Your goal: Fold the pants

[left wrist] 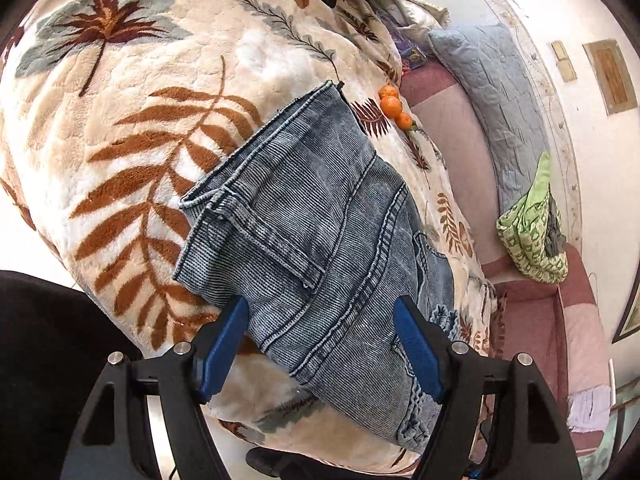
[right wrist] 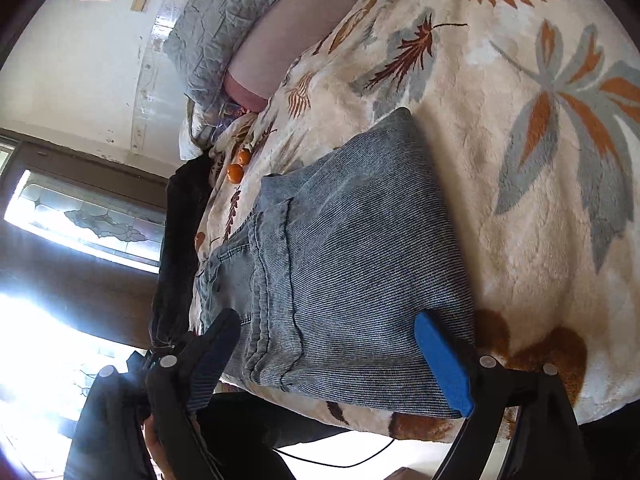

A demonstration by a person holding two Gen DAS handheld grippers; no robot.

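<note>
1. Pants (left wrist: 320,240): blue denim, already folded into a compact bundle, lying near the edge of a bed on a cream blanket (left wrist: 120,160) printed with leaves. The flat, squared shape suggests the folding is far along, perhaps done
2. Left gripper (left wrist: 320,344): its blue pads (left wrist: 220,348) stand wide apart, one on each side of the bundle's near end, and neither is seen pressing the cloth; nothing is held. This straddling pose reads as a release, or as readiness to press or shift the bundle
3. Right gripper (right wrist: 344,356): likewise spread wide, framing the bundle's near edge with no cloth pinched between its pads; whether the pad tips touch the denim cannot be told
4. Oranges (left wrist: 394,110): three small fruits resting on the blanket just beyond the far corner of the pants, apart from the cloth and unlikely to interfere
5. Green patterned bag (left wrist: 532,232): slumped against the wall beyond the bed; something grey shows at its opening, but what it is cannot be made out
6. Grey-blue pillow (left wrist: 492,92): lying along the wall, well apart from the pants
</note>
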